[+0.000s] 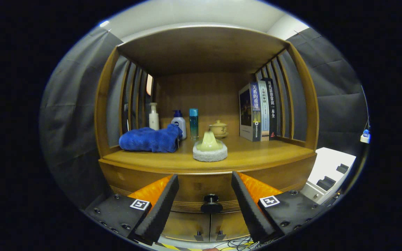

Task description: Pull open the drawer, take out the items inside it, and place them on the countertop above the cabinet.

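Spread wide, the claw (pixel 205 205) holds nothing; its fingers flank the drawer knob (pixel 211 203), which sits between them and a little beyond. The drawer (pixel 204 186) looks shut, fitting either an unopened or a reclosed one. Any grip should centre squarely on the knob. On the counter (pixel 257 153) above lie a blue towel (pixel 150 139), sponge (pixel 210 148), bottles (pixel 179 127), teapot (pixel 218 129) and books (pixel 258 111), crowding it.

Warm honey-brown wooden cabinet (pixel 208 164) fills mid-frame, its round drawer knob (pixel 211 203) black. On the countertop, left of centre, a deep-blue plush towel (pixel 149 139); at centre a pale-green cone on a speckled white sponge base (pixel 210 147); behind it a translucent turquoise bottle (pixel 193 123).
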A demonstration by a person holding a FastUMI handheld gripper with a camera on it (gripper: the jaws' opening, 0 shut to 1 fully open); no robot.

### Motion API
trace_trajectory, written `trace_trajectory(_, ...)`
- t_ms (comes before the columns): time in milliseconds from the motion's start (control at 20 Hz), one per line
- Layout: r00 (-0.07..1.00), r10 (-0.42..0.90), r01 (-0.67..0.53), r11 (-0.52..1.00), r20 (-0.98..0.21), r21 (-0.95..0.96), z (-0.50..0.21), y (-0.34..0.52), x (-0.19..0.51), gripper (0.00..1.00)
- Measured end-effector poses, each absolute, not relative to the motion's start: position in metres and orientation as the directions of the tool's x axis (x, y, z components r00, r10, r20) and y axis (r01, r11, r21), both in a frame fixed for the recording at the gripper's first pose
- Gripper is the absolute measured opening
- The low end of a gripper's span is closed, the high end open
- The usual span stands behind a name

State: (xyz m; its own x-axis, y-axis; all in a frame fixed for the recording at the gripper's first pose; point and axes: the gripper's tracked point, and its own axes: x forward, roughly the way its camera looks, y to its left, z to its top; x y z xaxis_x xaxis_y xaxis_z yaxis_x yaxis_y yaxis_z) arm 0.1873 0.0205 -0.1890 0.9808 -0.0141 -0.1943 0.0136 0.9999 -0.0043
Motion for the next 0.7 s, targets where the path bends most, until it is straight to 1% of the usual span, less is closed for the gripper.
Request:
trace_trajectory(350,0.985,0.010,-0.018,0.999,-0.174,-0.048,-0.126,0.025,0.109,0.98)
trace_trajectory(600,0.987,0.059,-0.068,0.996,-0.151,-0.057,-0.085,0.035,0.047,0.98)
trace_trajectory(700,0.991,0.051,-0.059,0.996,-0.128,-0.063,-0.069,0.028,0.029,0.98)
